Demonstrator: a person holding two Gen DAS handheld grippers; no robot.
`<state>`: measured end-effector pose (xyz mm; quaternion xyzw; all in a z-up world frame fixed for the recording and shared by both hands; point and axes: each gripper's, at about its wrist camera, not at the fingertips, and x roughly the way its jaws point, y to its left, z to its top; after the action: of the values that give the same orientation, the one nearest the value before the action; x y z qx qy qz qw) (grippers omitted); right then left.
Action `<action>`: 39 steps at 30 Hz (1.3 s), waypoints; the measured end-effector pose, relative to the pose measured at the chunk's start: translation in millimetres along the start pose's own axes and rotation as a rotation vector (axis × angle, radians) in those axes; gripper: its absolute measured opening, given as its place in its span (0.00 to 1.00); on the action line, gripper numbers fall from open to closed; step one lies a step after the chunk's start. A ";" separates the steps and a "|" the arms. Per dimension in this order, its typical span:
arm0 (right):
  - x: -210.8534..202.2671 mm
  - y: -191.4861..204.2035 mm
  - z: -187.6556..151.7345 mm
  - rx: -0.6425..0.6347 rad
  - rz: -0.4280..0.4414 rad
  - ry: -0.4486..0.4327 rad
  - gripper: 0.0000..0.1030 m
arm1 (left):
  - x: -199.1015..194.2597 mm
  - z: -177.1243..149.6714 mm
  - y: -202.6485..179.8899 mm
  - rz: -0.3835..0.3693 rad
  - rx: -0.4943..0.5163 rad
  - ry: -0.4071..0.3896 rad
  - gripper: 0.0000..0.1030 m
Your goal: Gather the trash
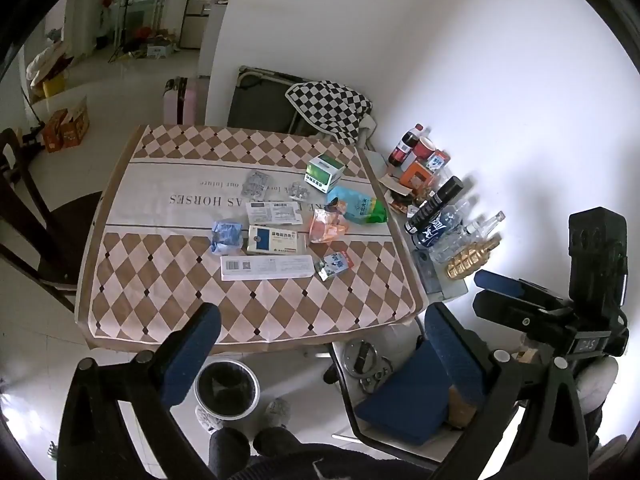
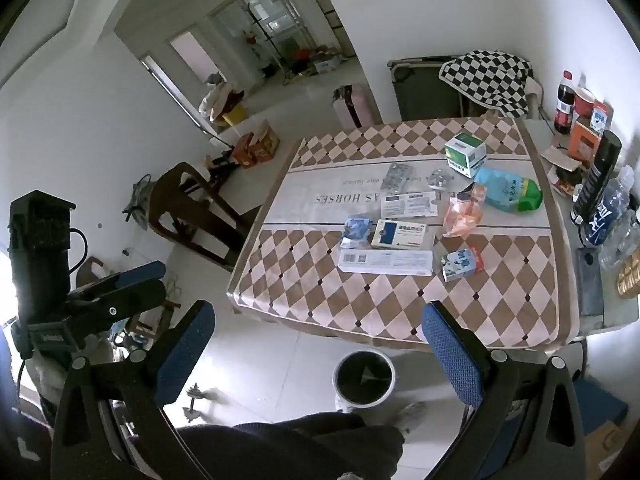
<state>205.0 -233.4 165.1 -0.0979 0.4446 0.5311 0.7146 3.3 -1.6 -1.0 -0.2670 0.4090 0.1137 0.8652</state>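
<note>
Trash lies on the checked tablecloth [image 1: 168, 304]: a long white box [image 1: 267, 267], a blue-and-white medicine box [image 1: 276, 238], a blue wrapper [image 1: 226, 236], a small milk carton [image 1: 334, 265], an orange wrapper [image 1: 327, 225], a green-blue bag [image 1: 359, 205], a green box [image 1: 325, 173], blister packs [image 1: 256, 184] and a leaflet [image 1: 273, 213]. A bin [image 1: 226, 385] with a black liner stands on the floor below the table's near edge; it also shows in the right wrist view [image 2: 364, 376]. My left gripper [image 1: 320, 344] is open and empty above the near edge. My right gripper [image 2: 316, 344] is open and empty, also short of the table.
Bottles [image 1: 436, 208], a red cup [image 1: 426, 148] and boxes crowd the grey side table [image 1: 452, 288] at the right wall. A dark wooden chair [image 2: 192, 208] stands left of the table. A blue seat [image 1: 408, 400] sits at lower right. A folded cot with checked cloth [image 1: 328, 108] stands behind.
</note>
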 end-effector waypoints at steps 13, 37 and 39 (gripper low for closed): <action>-0.7 0.3 -1.3 -0.007 -0.005 0.001 1.00 | 1.4 2.9 -3.7 -0.003 -0.002 -0.002 1.00; 2.5 3.0 0.9 -0.011 -0.007 0.003 1.00 | 3.3 1.3 -8.7 0.002 -0.002 -0.005 1.00; 3.0 3.5 1.3 -0.013 -0.006 0.003 1.00 | 3.8 1.5 -9.1 0.001 -0.003 -0.005 1.00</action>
<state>202.8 -229.1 164.8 -0.1047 0.4420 0.5316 0.7149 10.4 -8.4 0.2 -0.2679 0.4069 0.1152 0.8657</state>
